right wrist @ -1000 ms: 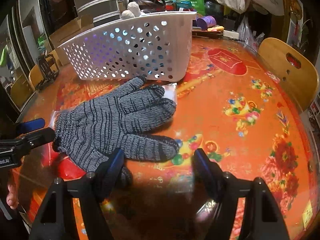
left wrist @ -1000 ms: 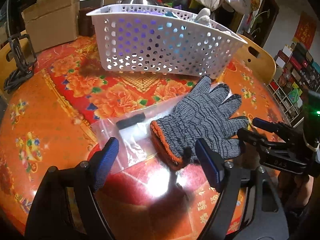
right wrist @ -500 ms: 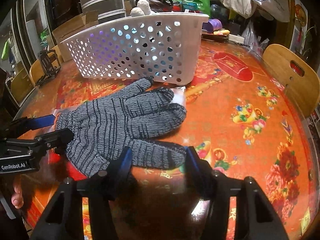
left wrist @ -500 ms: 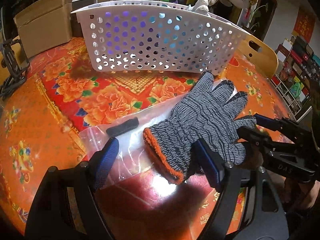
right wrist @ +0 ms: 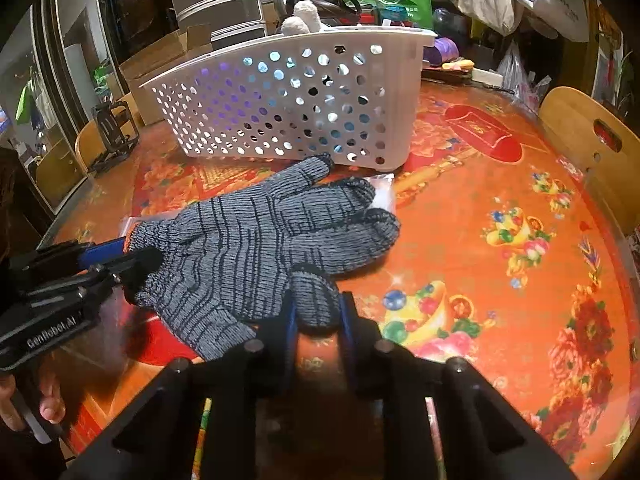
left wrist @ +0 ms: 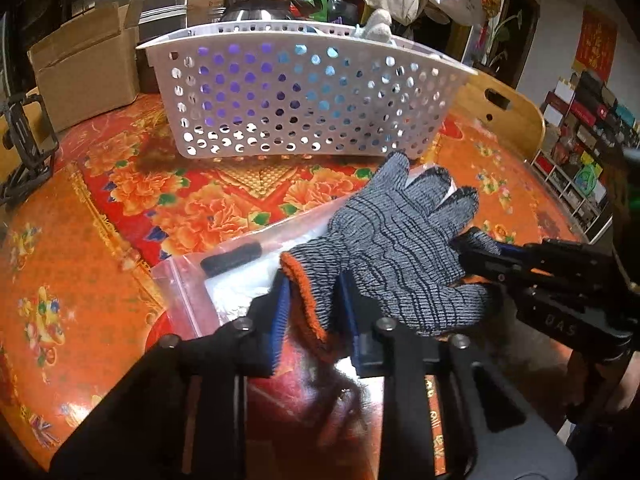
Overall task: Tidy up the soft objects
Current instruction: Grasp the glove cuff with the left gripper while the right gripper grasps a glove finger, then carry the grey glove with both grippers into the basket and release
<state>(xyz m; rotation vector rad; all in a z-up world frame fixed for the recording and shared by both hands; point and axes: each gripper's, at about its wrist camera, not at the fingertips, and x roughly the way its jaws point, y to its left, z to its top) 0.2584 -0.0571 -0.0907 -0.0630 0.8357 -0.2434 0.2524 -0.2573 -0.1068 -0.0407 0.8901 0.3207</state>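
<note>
A grey knit glove (left wrist: 400, 248) with an orange cuff lies on the orange flowered table, on top of a clear zip bag (left wrist: 224, 276). My left gripper (left wrist: 314, 308) is shut on the glove's orange cuff. My right gripper (right wrist: 318, 312) is shut on the glove's thumb (right wrist: 314, 300). The glove (right wrist: 260, 240) spreads flat between both grippers. A white perforated basket (left wrist: 304, 96) stands just behind the glove, with a white soft item (left wrist: 376, 28) sticking out of it. The basket also shows in the right wrist view (right wrist: 288, 108).
A cardboard box (left wrist: 88, 72) stands at the table's back left. A black stand (left wrist: 24, 148) sits at the left edge. A wooden chair back (right wrist: 588, 148) rises at the right of the table. Cluttered shelves and bags fill the background.
Both grippers have closed: the left on the glove's cuff, the right on its thumb. Both moved forward onto the glove, which has shifted slightly.
</note>
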